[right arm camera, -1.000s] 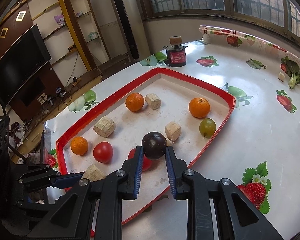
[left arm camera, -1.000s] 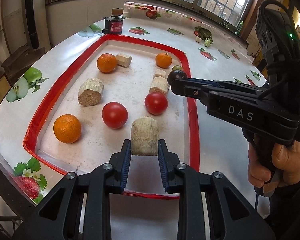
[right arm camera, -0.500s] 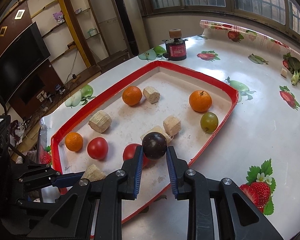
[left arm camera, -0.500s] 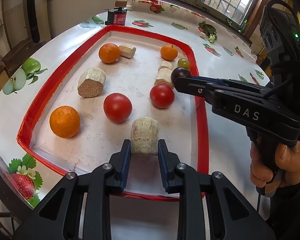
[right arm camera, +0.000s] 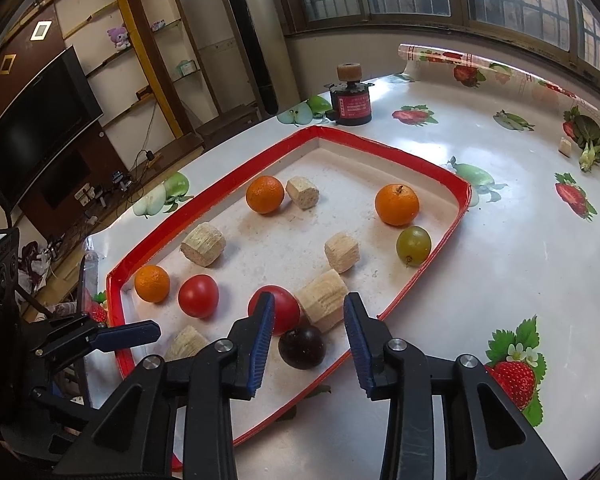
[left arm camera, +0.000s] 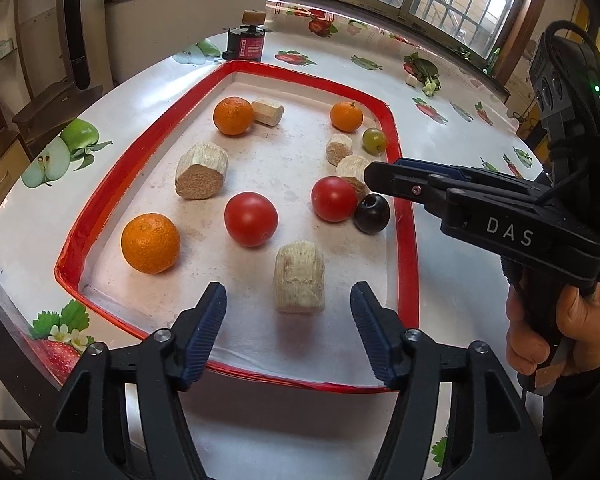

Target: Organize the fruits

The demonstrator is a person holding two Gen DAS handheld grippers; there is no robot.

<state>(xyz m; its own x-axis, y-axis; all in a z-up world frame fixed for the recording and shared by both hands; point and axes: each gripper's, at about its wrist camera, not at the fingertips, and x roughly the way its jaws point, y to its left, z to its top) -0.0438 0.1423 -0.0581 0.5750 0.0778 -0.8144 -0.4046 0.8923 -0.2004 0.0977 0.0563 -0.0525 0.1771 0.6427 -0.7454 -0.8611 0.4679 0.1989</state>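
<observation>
A red-rimmed white tray (left arm camera: 406, 240) (right arm camera: 220, 196) holds three oranges, two tomatoes, a green grape (right arm camera: 413, 243) and several pale cane pieces. My left gripper (left arm camera: 288, 296) has its jaws opening; a pale cane piece (left arm camera: 299, 276) lies on the tray just ahead of the fingertips, touched by neither. My right gripper (right arm camera: 308, 304) is also opening. A dark plum (right arm camera: 302, 346) (left arm camera: 372, 214) rests on the tray between its fingers, clear of both pads, beside a tomato (left arm camera: 334, 199).
A dark jar with a red label (left arm camera: 247, 42) (right arm camera: 350, 100) stands beyond the tray's far end. A leafy vegetable (right arm camera: 586, 136) lies at the far right on the fruit-print tablecloth. A hand (left arm camera: 560, 332) holds the right gripper's handle.
Both grippers have opened. The left let go of the cane piece, which now lies on the tray. The plum dropped from the right gripper onto the tray next to the tomato.
</observation>
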